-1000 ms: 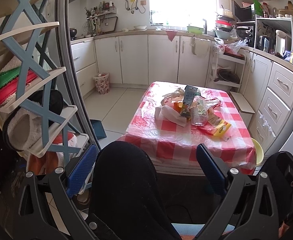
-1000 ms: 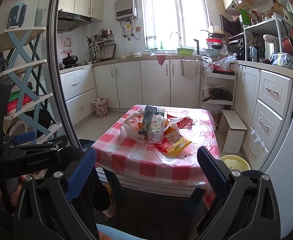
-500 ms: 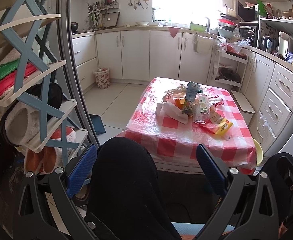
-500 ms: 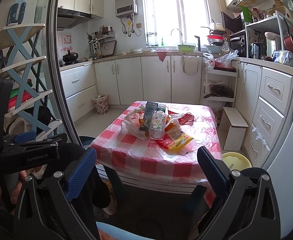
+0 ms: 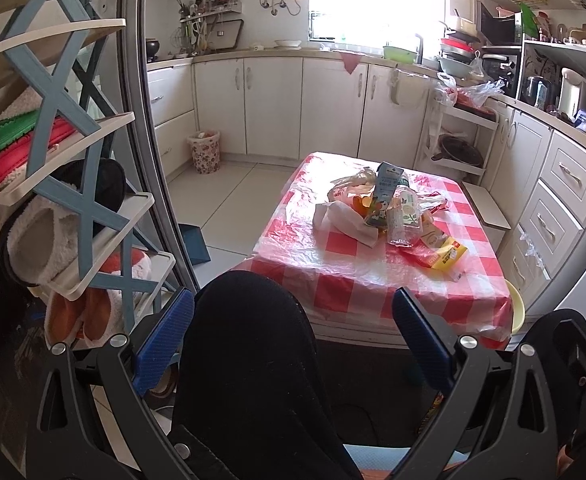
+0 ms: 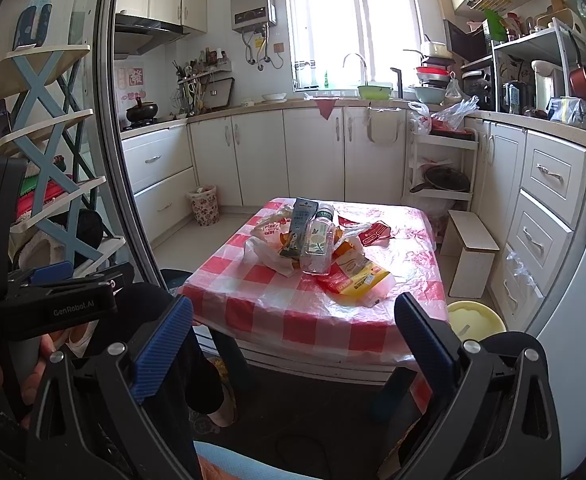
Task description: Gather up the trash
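A pile of trash lies on a low table with a red-and-white checked cloth [image 5: 333, 280] [image 6: 277, 312]: a blue milk carton [image 5: 384, 194] [image 6: 299, 226], a clear plastic bottle [image 5: 405, 216] [image 6: 318, 246], a yellow-and-red wrapper [image 5: 441, 254] [image 6: 361, 278], and white plastic bags [image 5: 341, 220] [image 6: 265, 252]. My left gripper [image 5: 293, 336] is open and empty, well short of the table. My right gripper [image 6: 293, 340] is open and empty, also short of the table. The left gripper's body [image 6: 61, 304] shows in the right wrist view.
A flowered waste bin [image 5: 204, 152] [image 6: 203, 204] stands by the far cabinets. A shoe rack [image 5: 53, 160] is at the left by a door frame. A yellow basin [image 6: 475, 320] and a small white stool [image 6: 471, 256] sit right of the table. A dark knee [image 5: 249, 360] fills the foreground.
Both grippers have moved a little closer to the table and tilted slightly downward. Both stay open and empty.
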